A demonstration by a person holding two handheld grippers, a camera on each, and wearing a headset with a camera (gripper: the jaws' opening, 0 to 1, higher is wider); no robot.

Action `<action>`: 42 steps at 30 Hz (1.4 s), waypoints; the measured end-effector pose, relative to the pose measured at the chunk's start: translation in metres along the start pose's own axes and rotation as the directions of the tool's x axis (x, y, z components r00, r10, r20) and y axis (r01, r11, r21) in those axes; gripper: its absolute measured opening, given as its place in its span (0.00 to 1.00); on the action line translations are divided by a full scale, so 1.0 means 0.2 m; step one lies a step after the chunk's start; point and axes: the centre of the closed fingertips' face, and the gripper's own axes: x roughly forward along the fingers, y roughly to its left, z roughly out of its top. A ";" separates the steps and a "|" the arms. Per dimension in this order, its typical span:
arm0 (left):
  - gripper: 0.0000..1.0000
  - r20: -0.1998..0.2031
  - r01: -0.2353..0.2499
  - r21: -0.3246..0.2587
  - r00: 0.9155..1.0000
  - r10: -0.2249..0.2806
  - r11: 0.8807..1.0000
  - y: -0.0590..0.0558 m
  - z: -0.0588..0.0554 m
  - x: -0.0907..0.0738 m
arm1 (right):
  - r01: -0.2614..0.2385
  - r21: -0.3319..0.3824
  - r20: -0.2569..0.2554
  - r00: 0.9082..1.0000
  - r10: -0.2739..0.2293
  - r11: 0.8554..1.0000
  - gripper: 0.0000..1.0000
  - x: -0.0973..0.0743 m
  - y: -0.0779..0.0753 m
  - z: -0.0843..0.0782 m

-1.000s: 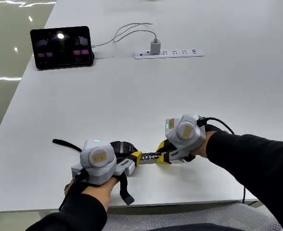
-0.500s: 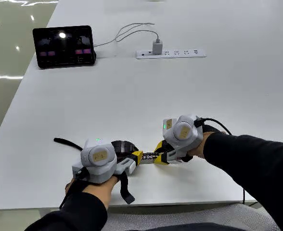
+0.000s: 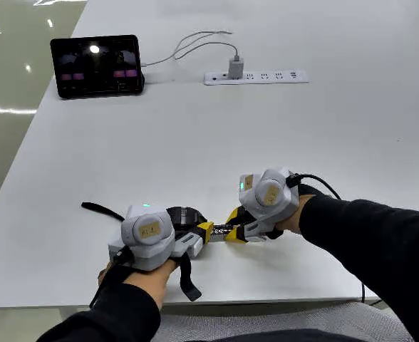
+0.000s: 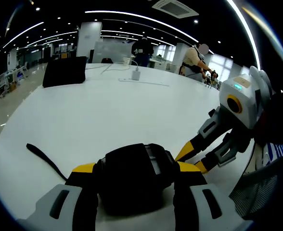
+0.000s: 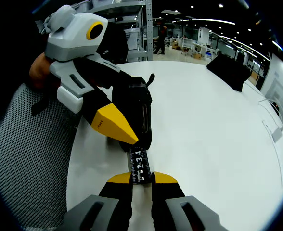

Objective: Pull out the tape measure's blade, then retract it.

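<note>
A black tape measure (image 3: 184, 216) rests on the white table (image 3: 195, 142) near its front edge, with my left gripper (image 3: 199, 237) shut on its case. In the left gripper view the case (image 4: 136, 175) sits between the yellow-tipped jaws of the left gripper (image 4: 136, 168). A short length of blade (image 3: 220, 230) runs right from the case to my right gripper (image 3: 234, 233), which is shut on the blade's end. In the right gripper view the blade (image 5: 138, 163) shows numerals 1 to 4 ahead of the right gripper (image 5: 141, 179), and the case (image 5: 134, 113) lies just beyond.
A dark tablet (image 3: 97, 65) stands at the back left. A white power strip (image 3: 256, 76) with a charger and cable lies at the back. The tape's black strap (image 3: 99, 210) trails left. A mesh chair seat (image 5: 31, 159) sits below the table's front edge.
My right gripper has crept a little left toward the case, so the exposed blade is slightly shorter. The left gripper holds still; the head camera has shifted slightly.
</note>
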 end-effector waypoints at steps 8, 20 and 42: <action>0.58 0.000 0.000 0.001 1.000 0.000 1.000 0.00 0.00 0.00 | 0.003 0.002 0.004 1.000 -0.003 1.000 0.11 0.01 0.00 0.01; 0.58 -0.001 0.000 -0.001 1.000 0.000 1.000 0.00 0.00 0.00 | -0.001 0.038 0.015 1.000 0.001 0.999 0.12 0.02 0.00 0.03; 0.58 -0.002 0.007 0.001 1.000 -0.007 1.000 -0.01 -0.01 0.00 | -0.003 0.022 0.023 1.000 0.002 1.000 0.11 0.06 0.02 0.06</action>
